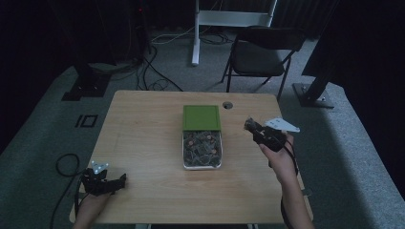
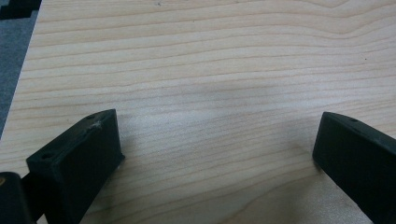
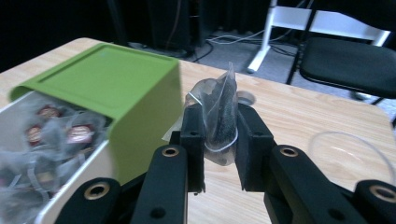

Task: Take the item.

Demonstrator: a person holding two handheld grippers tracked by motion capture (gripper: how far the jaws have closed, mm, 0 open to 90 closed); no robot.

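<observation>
My right gripper (image 1: 249,125) hovers over the table to the right of the box, held in a hand. In the right gripper view my right gripper (image 3: 222,119) is shut on a translucent tea bag (image 3: 223,91) with dark leaves, which stands up between the pads. A clear box (image 1: 202,164) at mid-table holds several more tea bags (image 3: 60,133). Its green lid (image 1: 201,117) covers the far half. Down at the front left corner, my left gripper (image 1: 120,181) rests low on the wood. In its own view my left gripper (image 2: 217,140) is open, with bare tabletop between its fingers.
A clear round glass dish (image 3: 348,154) sits on the table right of the held bag. There is a cable hole (image 1: 228,105) near the far edge. A black folding chair (image 1: 262,52) and white desk legs stand beyond the table (image 1: 143,143).
</observation>
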